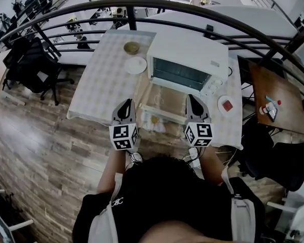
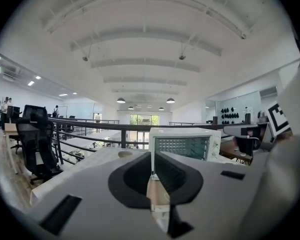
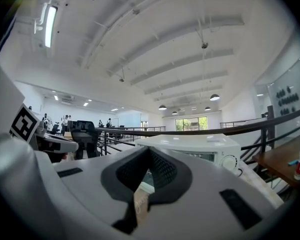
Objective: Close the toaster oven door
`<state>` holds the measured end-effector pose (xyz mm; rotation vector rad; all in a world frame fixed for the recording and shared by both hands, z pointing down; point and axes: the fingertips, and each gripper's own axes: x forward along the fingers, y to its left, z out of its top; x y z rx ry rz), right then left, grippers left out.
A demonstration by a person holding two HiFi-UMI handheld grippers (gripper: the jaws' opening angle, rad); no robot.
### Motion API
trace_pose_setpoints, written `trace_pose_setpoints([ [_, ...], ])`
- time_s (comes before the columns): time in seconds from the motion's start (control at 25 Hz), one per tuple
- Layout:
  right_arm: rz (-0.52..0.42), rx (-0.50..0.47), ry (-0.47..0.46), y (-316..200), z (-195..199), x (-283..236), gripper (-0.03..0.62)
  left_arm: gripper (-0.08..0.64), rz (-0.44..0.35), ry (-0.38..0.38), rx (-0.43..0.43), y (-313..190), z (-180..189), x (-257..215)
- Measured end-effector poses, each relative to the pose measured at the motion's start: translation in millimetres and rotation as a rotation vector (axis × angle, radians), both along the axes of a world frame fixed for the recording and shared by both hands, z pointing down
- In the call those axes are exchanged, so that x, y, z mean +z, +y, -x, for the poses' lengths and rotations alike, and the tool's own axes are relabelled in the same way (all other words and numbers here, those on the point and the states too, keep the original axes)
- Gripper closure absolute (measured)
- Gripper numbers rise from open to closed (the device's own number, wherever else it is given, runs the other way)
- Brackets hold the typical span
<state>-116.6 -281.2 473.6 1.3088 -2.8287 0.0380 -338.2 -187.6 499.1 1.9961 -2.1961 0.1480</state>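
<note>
While the door [image 1: 164, 101] of the white toaster oven [image 1: 190, 59] hangs fully open, folded down flat toward the person over the checked tabletop [image 1: 106, 75], the closing step is judged not yet begun. The left tongs [image 1: 125, 105] are held near the door's left front corner and the right tongs [image 1: 194, 100] near its right front corner; both pairs of jaws are seen pressed together with nothing clamped between them. For a clean close, the closed tips are best slipped under the door's front edge, one at each side, so that the panel is lifted evenly and swung up about its lower hinge. It should then be pressed home gently, so that the light oven is not shoved back toward the railing. No brand name or lettering can be read on the oven, and only the black-and-white square markers on the two cubes are made out.
</note>
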Motion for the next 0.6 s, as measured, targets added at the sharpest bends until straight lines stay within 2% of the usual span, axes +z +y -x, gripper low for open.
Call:
trace_pose_setpoints([
  [0.24,0.020,0.065,0.014,3.0,0.5,8.9,0.592,0.529,0.063,0.017,0.123,-7.0,-3.7,25.4],
  [0.28,0.027,0.073,0.015,4.0,0.9,11.9,0.592,0.509,0.084,0.023,0.149,-7.4,-5.5,33.6],
  [0.36,0.040,0.088,0.017,6.5,0.2,17.6,0.592,0.402,0.133,0.034,0.188,-7.7,-7.8,52.9],
  [0.6,0.068,0.147,0.030,16.5,-13.6,31.6,0.592,0.399,0.266,0.052,0.231,-3.6,-9.6,112.1],
])
